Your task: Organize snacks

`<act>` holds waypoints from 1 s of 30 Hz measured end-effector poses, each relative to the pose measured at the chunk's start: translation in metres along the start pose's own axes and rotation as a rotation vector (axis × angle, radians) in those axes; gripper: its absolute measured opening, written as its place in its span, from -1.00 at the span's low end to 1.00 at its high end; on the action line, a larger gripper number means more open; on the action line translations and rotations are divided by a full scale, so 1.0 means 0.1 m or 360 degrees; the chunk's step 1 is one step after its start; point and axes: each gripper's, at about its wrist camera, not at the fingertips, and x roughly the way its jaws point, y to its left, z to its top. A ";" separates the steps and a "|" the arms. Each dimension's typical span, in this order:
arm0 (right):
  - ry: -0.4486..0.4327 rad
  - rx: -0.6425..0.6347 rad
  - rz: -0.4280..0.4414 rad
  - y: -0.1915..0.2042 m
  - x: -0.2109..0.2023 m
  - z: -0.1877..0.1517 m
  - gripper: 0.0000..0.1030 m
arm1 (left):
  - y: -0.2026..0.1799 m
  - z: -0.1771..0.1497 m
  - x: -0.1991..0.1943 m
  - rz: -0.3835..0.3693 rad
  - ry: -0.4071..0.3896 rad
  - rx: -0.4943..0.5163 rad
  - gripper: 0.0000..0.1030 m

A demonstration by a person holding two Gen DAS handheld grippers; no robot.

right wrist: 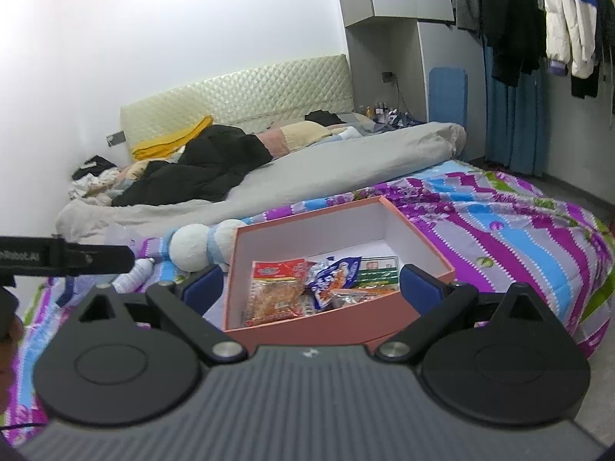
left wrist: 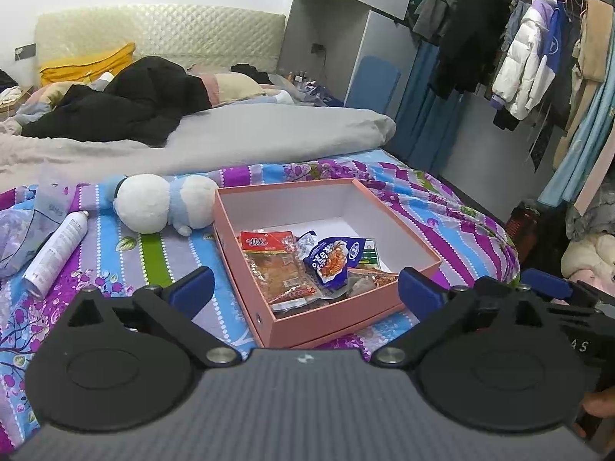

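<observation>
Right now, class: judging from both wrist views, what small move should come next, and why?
Probably draw both grippers back: the snack packets already lie inside the pink box, and the left gripper and right gripper stand open, holding nothing.

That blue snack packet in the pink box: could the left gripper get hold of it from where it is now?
Probably yes. The blue snack packet lies on top of the other snacks in the lidless pink box, and the left gripper is open and empty in front of it; only the low near wall stands between.

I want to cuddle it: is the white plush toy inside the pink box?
No, the white plush toy lies on the bedspread just outside the pink box, which holds only snack packets.
</observation>
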 end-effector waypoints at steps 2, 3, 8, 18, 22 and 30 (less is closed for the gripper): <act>0.0007 0.0009 0.0003 -0.01 0.01 -0.01 0.94 | 0.01 0.00 0.01 0.0010 0.0001 -0.0003 1.00; 0.0009 0.0016 0.0011 -0.01 0.01 -0.01 0.94 | 0.01 0.00 0.00 0.0014 0.0000 -0.0004 1.00; 0.0013 0.0018 0.0011 -0.01 0.01 -0.01 0.94 | 0.01 0.01 0.01 0.0027 -0.0003 -0.0005 1.00; 0.0016 0.0028 0.0018 0.00 0.01 0.01 0.94 | 0.03 0.00 0.04 0.0055 0.0015 -0.0027 1.00; 0.0025 0.0036 0.0023 0.00 0.03 0.00 0.94 | 0.03 -0.01 0.05 0.0059 0.0027 -0.0022 1.00; 0.0018 0.0031 0.0026 0.00 0.03 0.01 0.94 | 0.00 0.01 0.04 0.0058 0.0021 -0.0002 1.00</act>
